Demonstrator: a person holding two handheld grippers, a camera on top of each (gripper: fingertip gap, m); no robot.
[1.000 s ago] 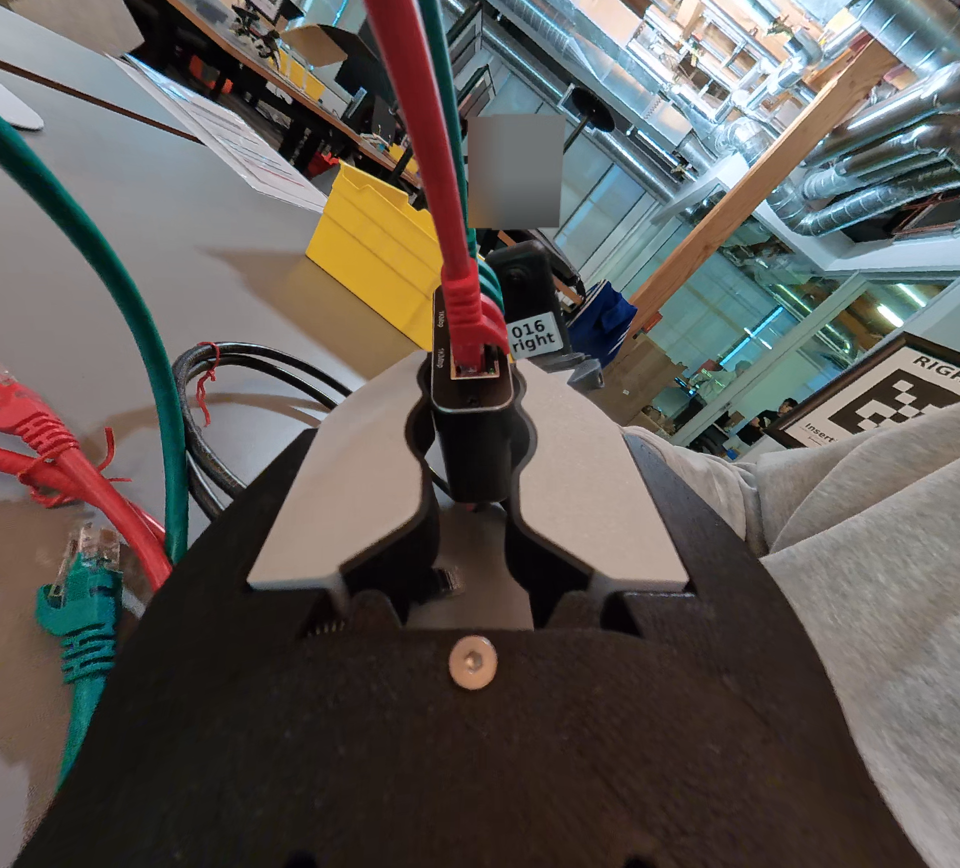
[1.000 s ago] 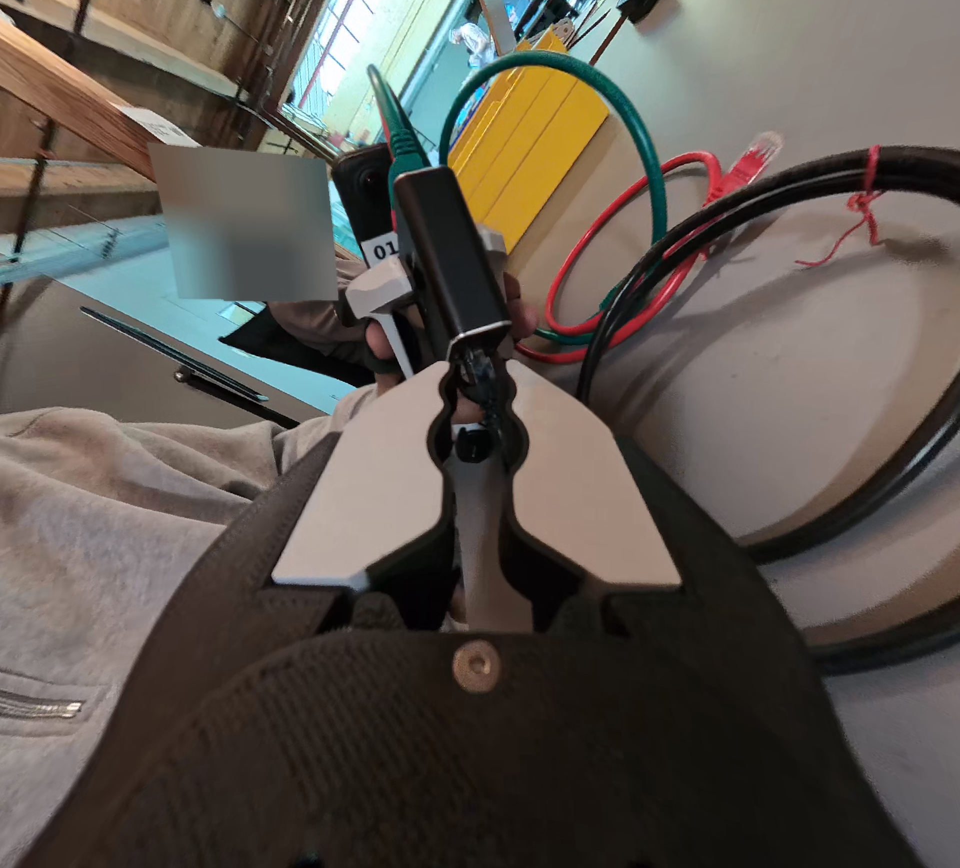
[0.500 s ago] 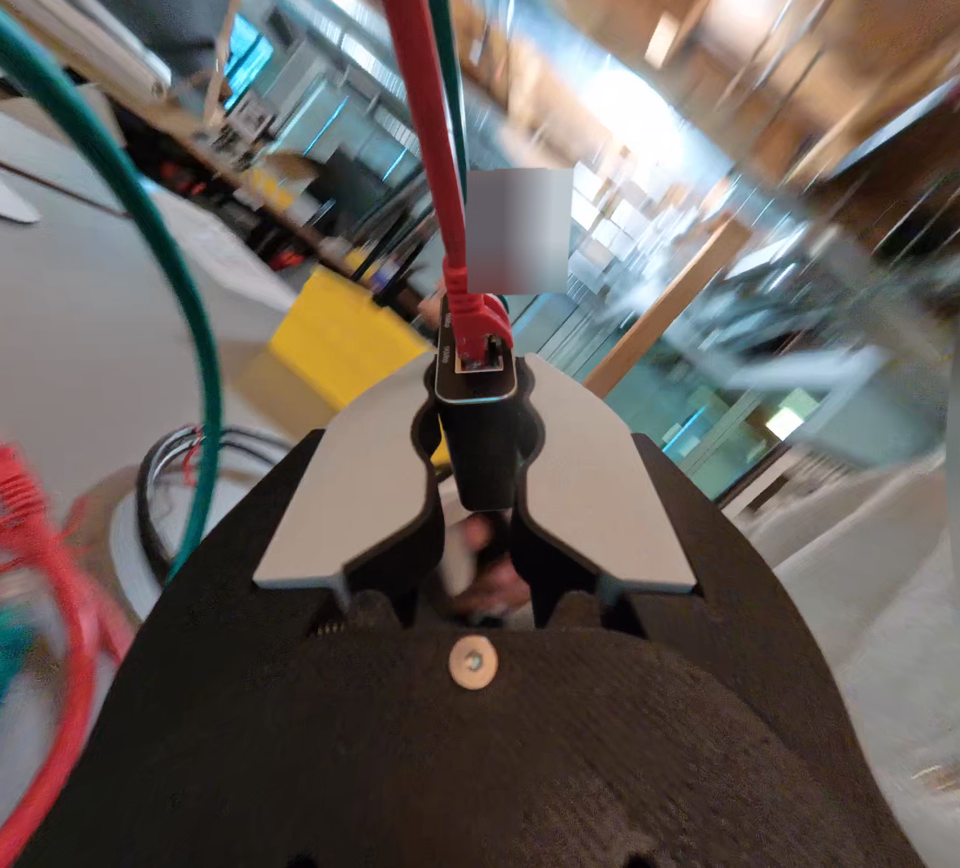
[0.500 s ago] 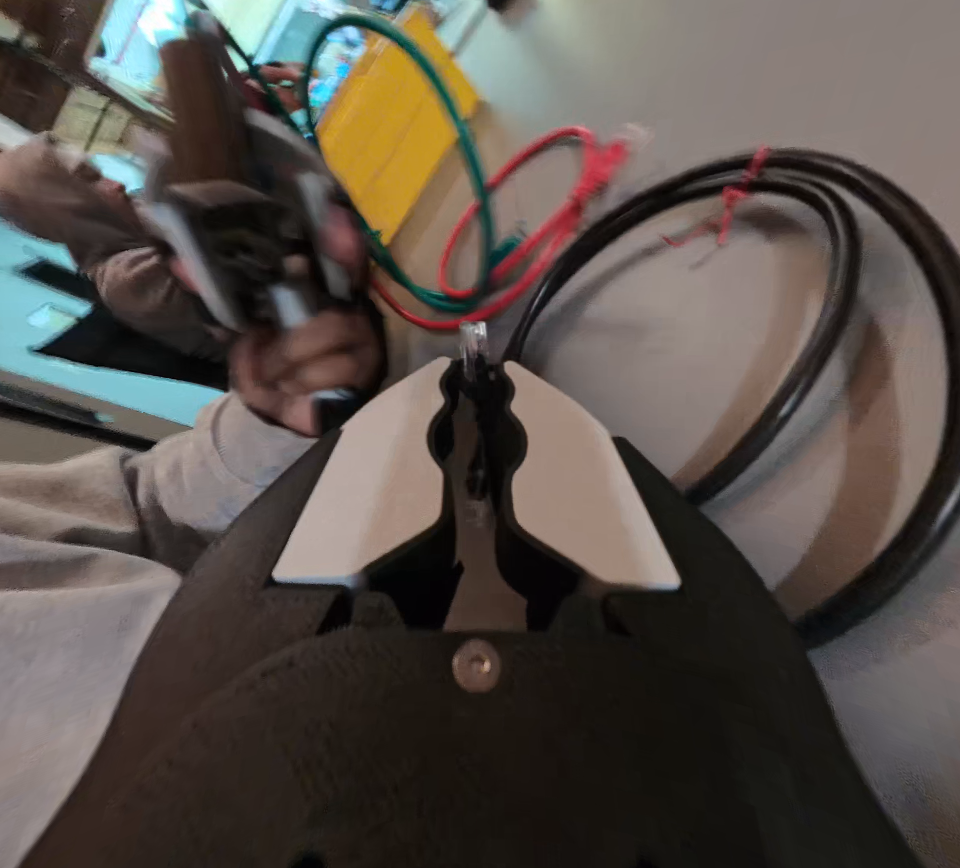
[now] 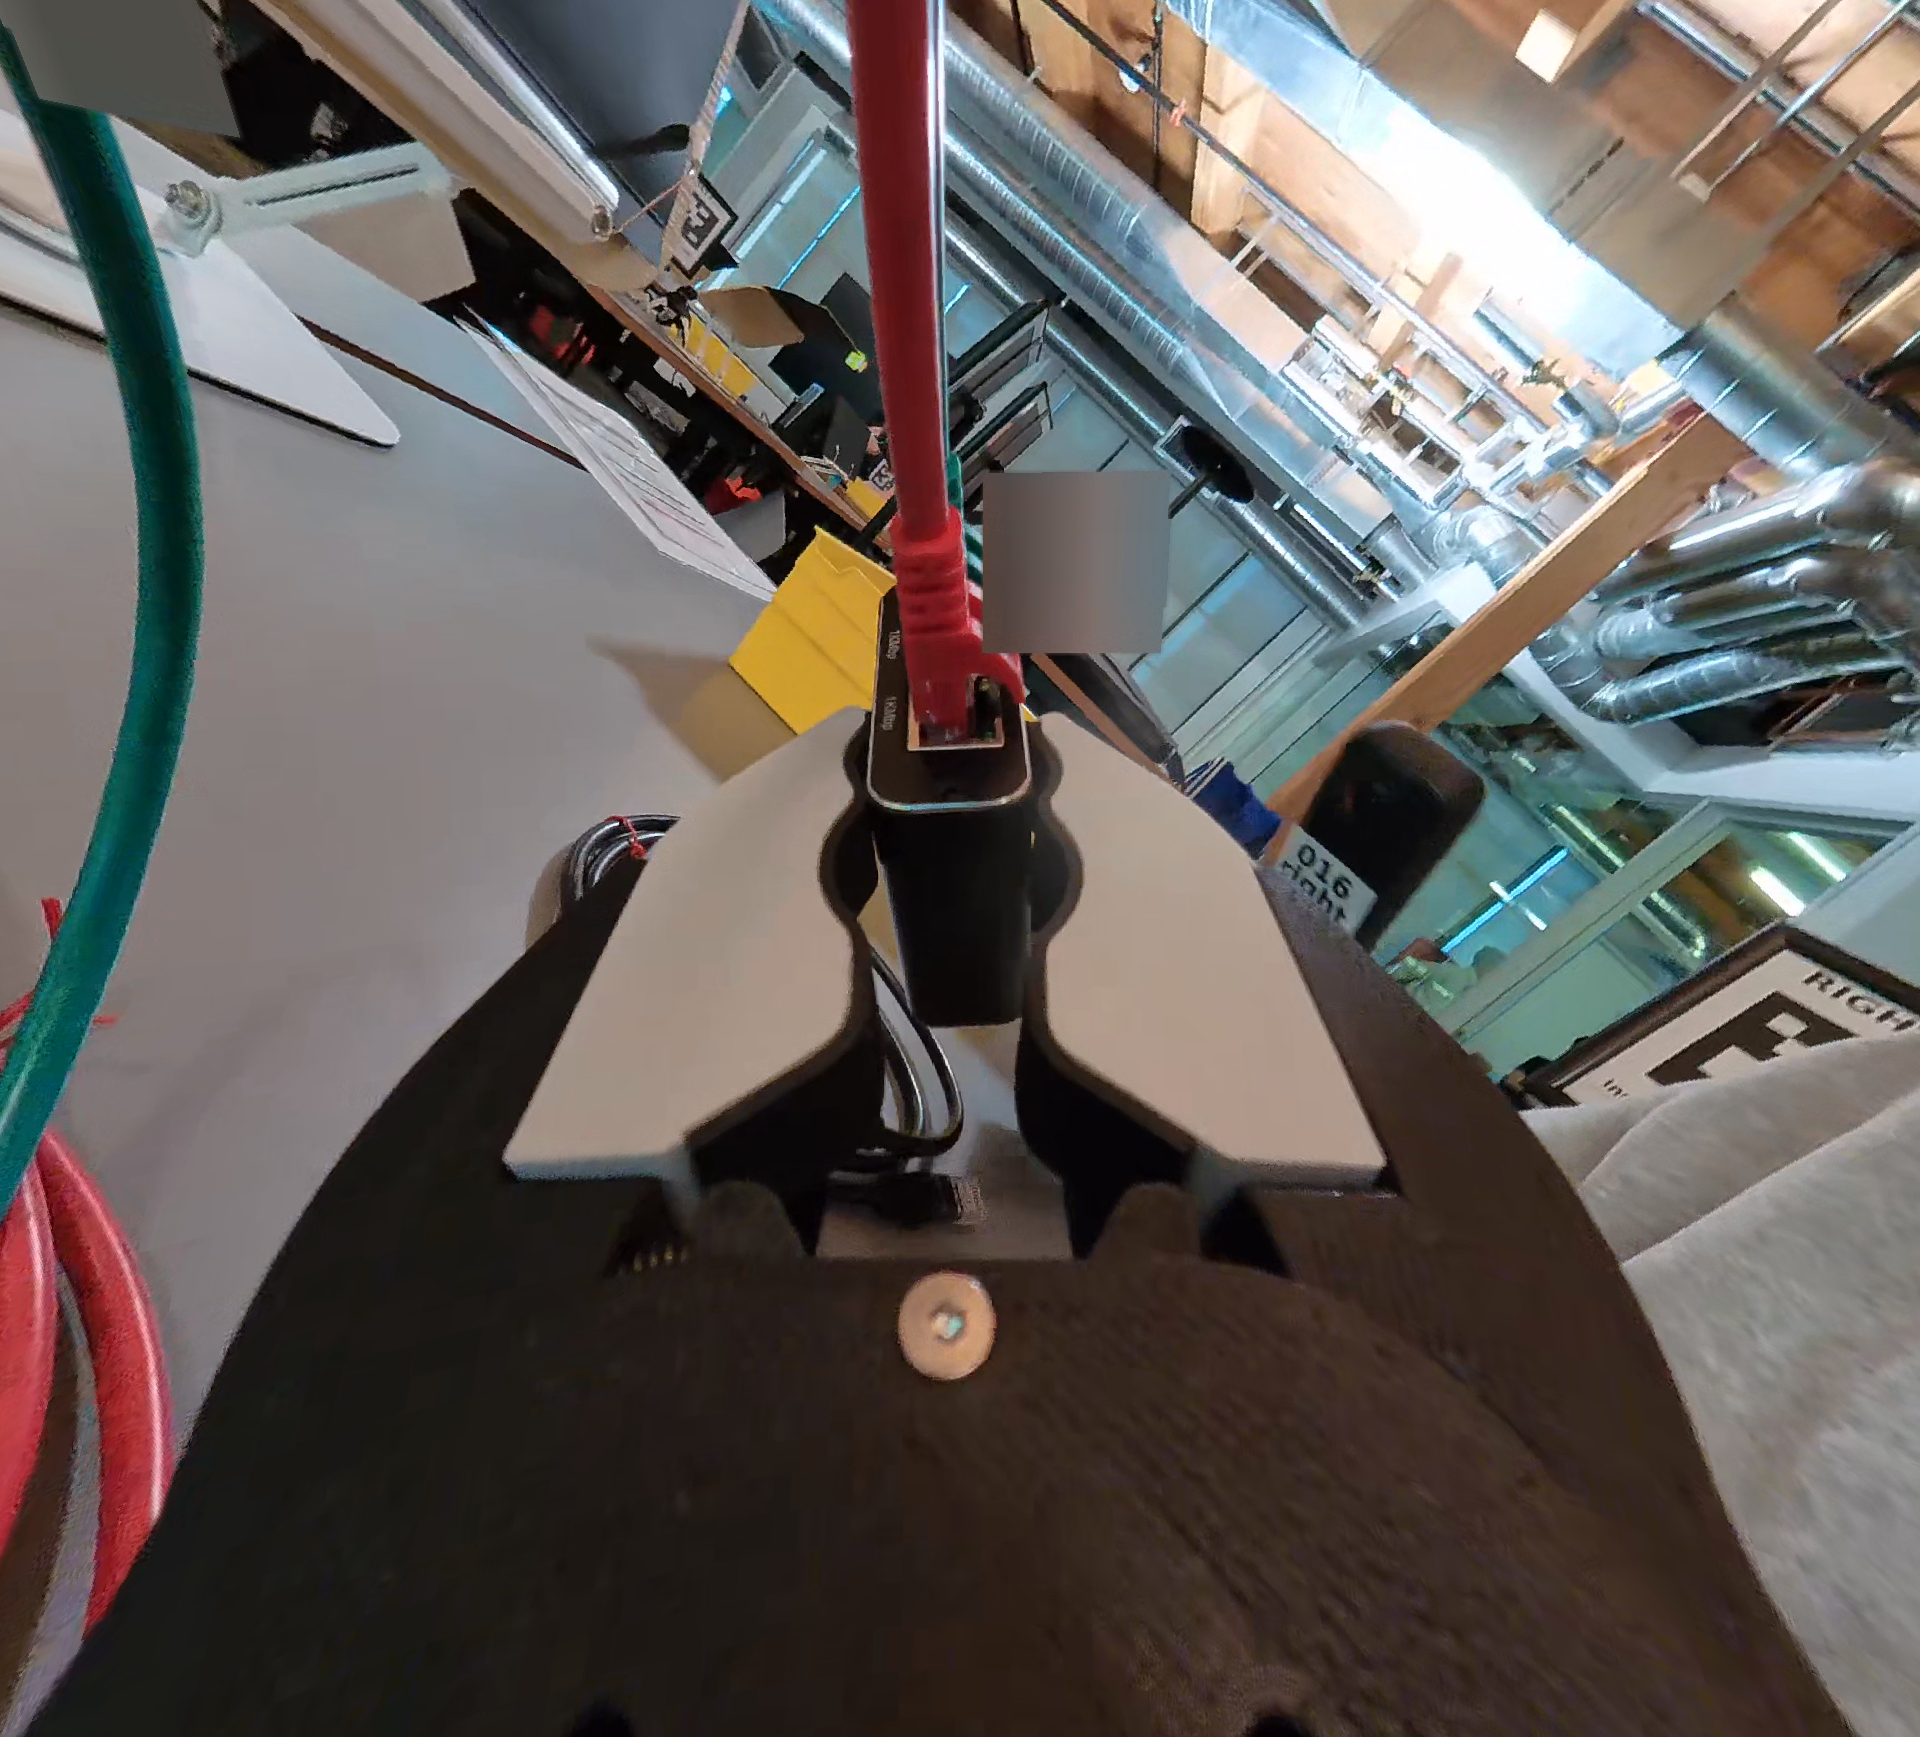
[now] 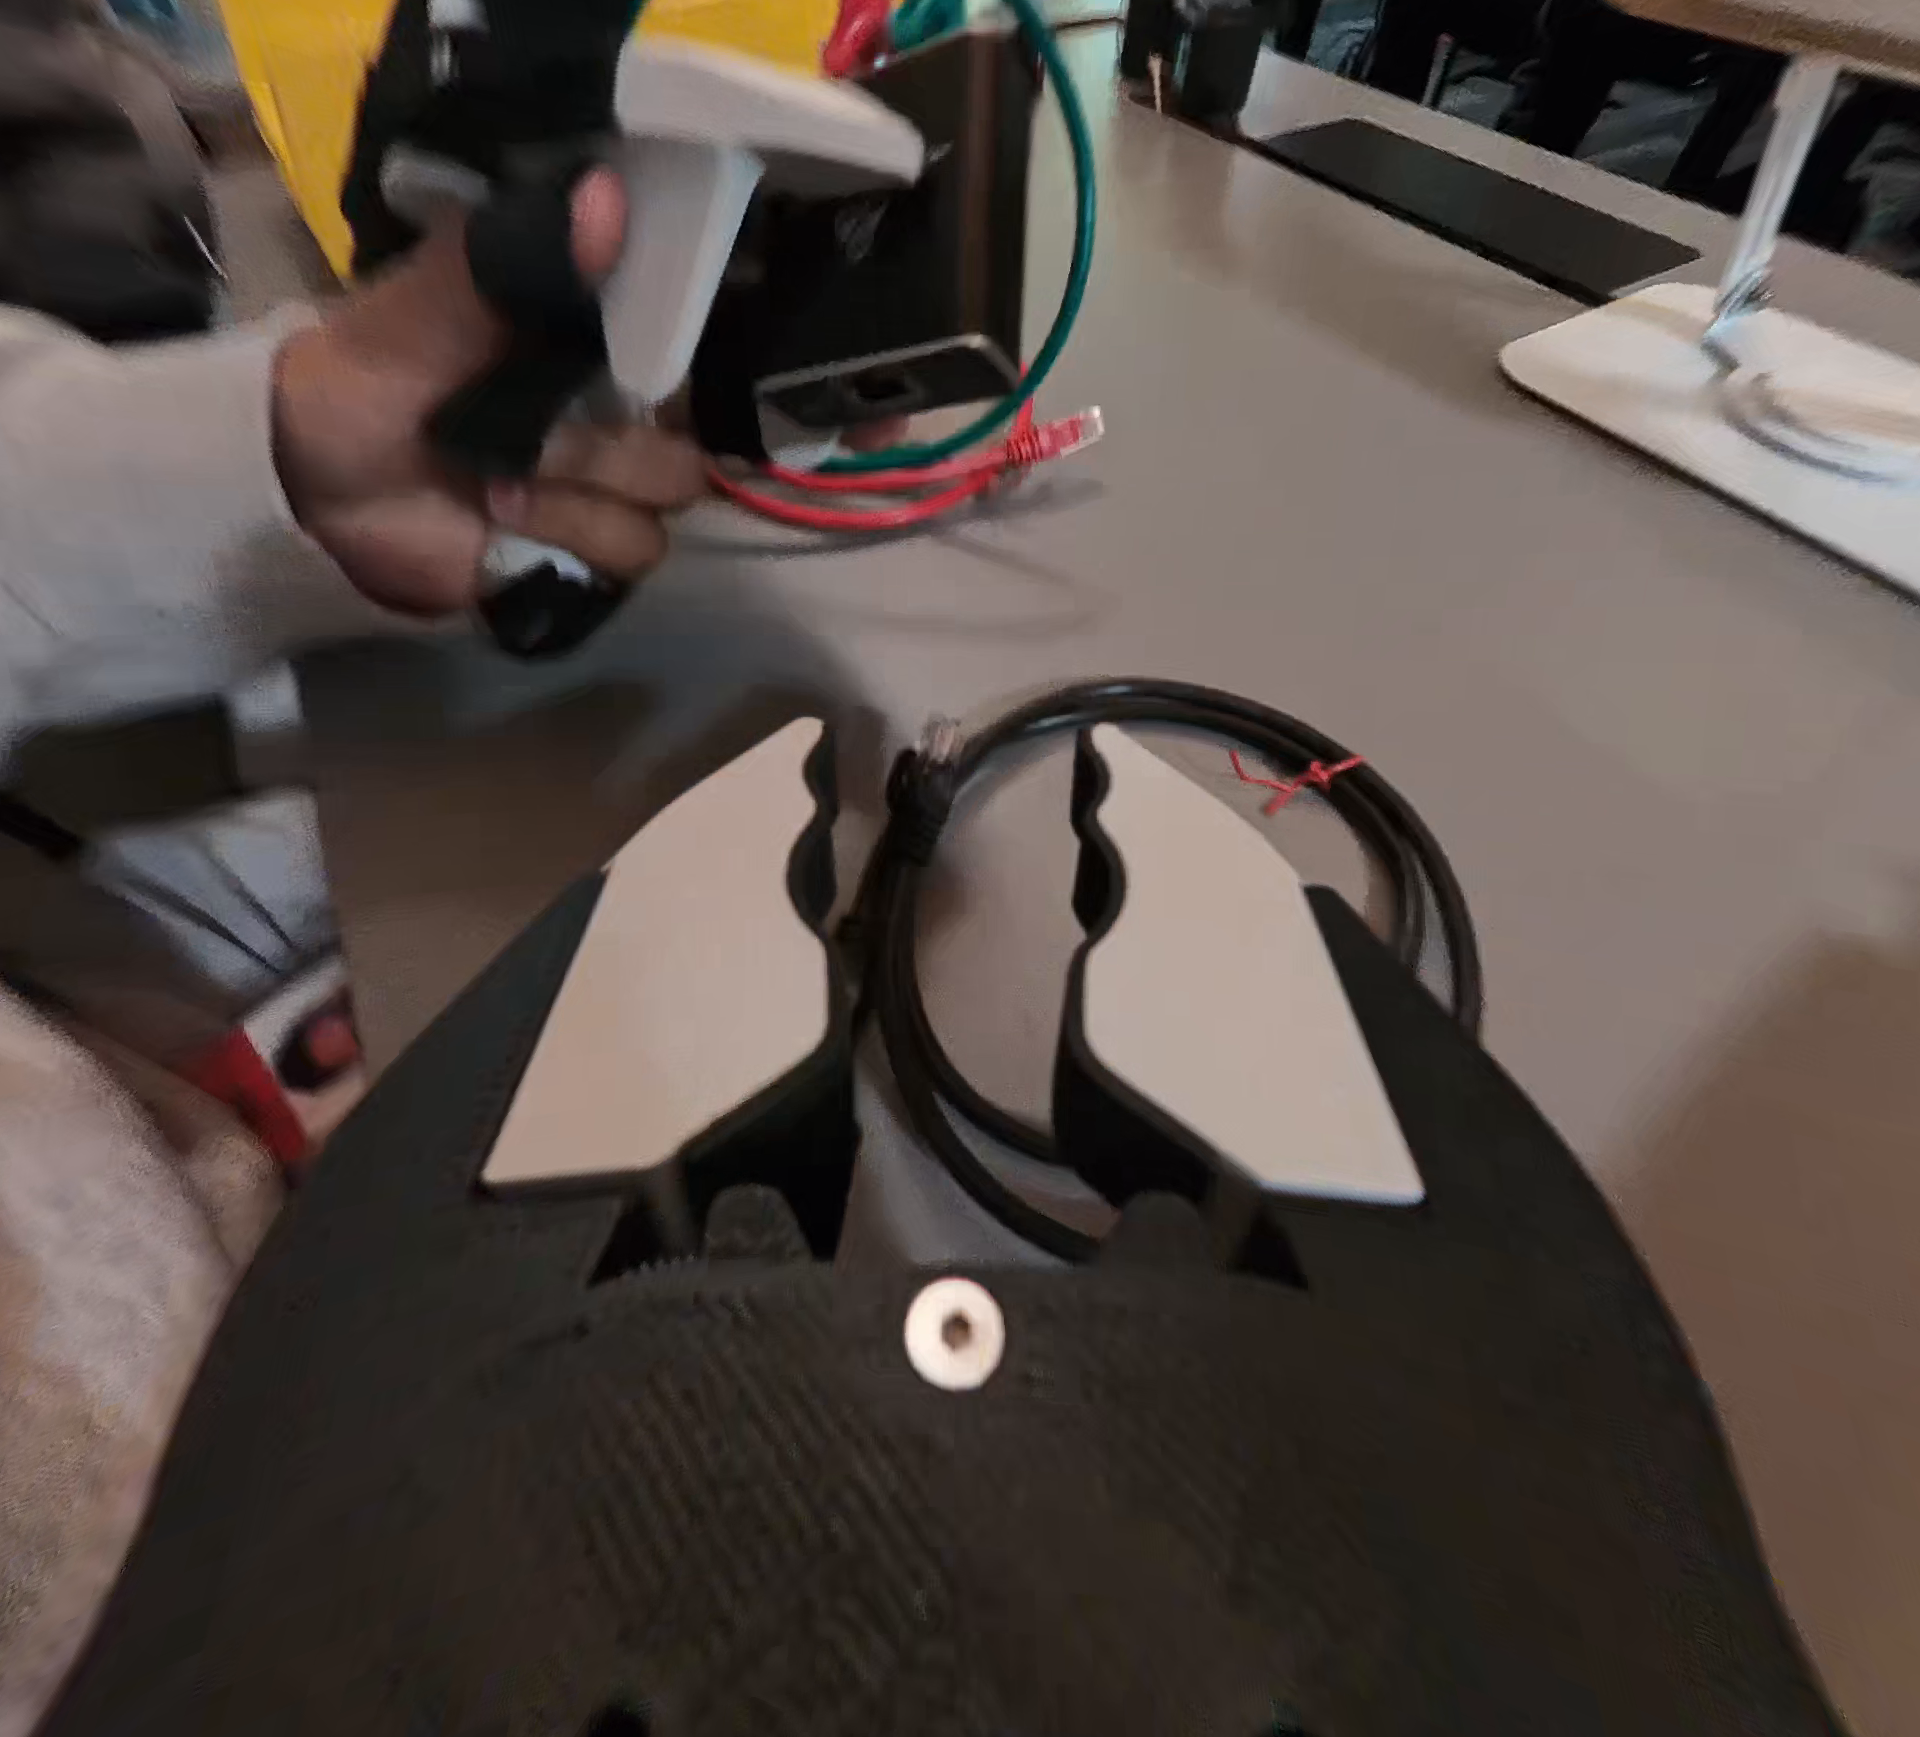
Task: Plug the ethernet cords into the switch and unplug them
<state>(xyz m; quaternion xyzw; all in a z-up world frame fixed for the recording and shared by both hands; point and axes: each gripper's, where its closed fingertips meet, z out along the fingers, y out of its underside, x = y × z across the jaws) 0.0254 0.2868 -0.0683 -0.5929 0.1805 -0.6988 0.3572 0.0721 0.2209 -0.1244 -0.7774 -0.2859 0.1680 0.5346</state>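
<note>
The left tongs [image 5: 951, 814] are clamped on the black ethernet switch [image 5: 954, 887], holding it upright above the grey worktop [image 5: 416, 648], its port face turned up toward the camera. A red ethernet cord [image 5: 899, 233] sits plugged into the nearest port, its moulded boot just above the switch's rim, and the cord runs straight up out of the picture. A green ethernet cord [image 5: 145, 492] curves down the left side of that view; its plug, seen from the right wrist view, sits in the switch beside the red one (that view is motion-blurred, so the exact port cannot be told).

The right tongs [image 6: 951, 814] stand apart, gripping nothing, low over the worktop. Between their fingers [image 6: 686, 960] lies the plug end of a black ethernet cord [image 6: 1403, 856], free of the switch, its coil bound with a thin red tie [image 6: 1299, 778] and resting on the worktop. Farther off, a loose red plug [image 6: 1055, 438] lies on the worktop under the raised switch. A yellow bin [image 5: 821, 638] stands behind, and a white monitor stand [image 6: 1714, 399] to the right.
</note>
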